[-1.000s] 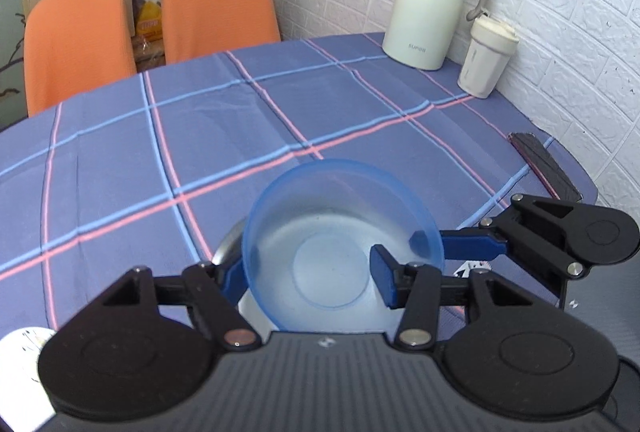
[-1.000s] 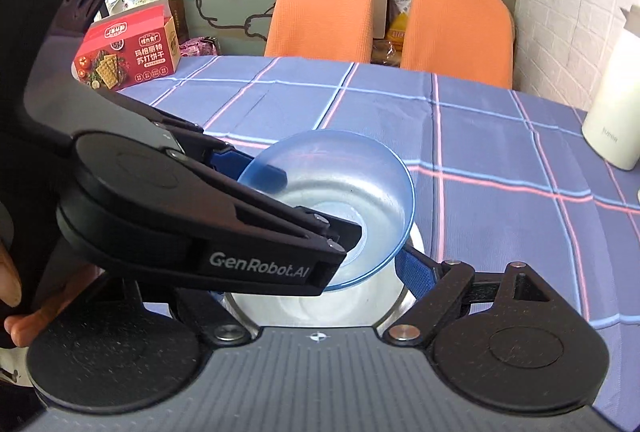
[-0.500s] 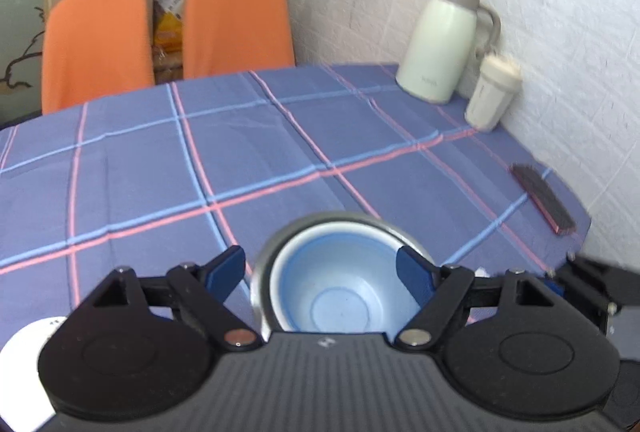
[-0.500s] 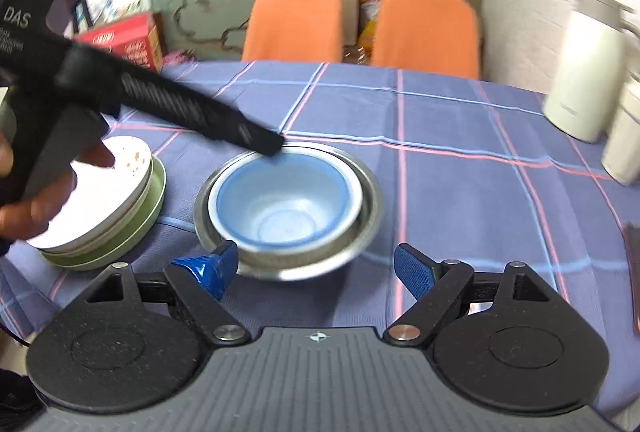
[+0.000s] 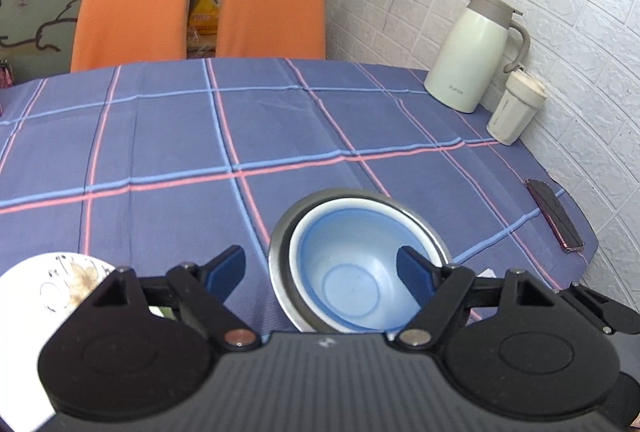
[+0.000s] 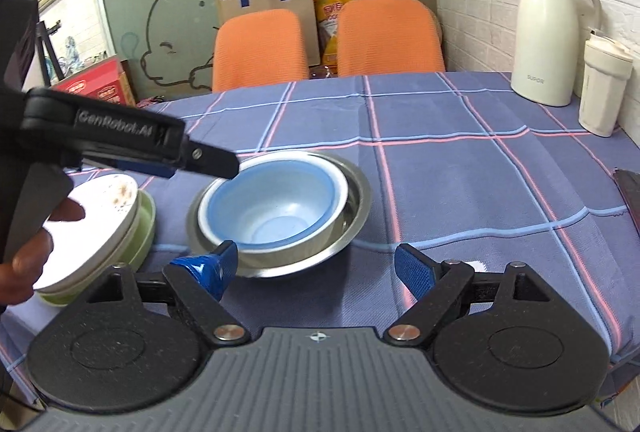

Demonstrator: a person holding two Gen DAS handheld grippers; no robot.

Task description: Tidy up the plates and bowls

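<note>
Since a second ago the blue bowl (image 6: 276,204) has gone from both grippers' hold into the steel bowl (image 6: 352,216), nested and slightly tilted. Left gripper (image 5: 320,268) and right gripper (image 6: 316,264) both gape empty just beside it. Best retreat straight up, clear of the rim and the plates (image 6: 100,216).

Pale blue for the plastic bowl (image 6: 276,208), nested in a silvery steel bowl (image 6: 352,200). Speckled white plate (image 6: 96,212) over a light green plate (image 6: 146,220). Desk (image 5: 160,136) cloth in dusky blue — crossed by pink and light-blue lines in a wide check. Black hand-held gripper (image 6: 316,268) with bright blue pads (image 6: 414,272). Cream jug (image 6: 548,36) and tumbler (image 6: 602,88); orange chairs (image 6: 260,48) — plain.
</note>
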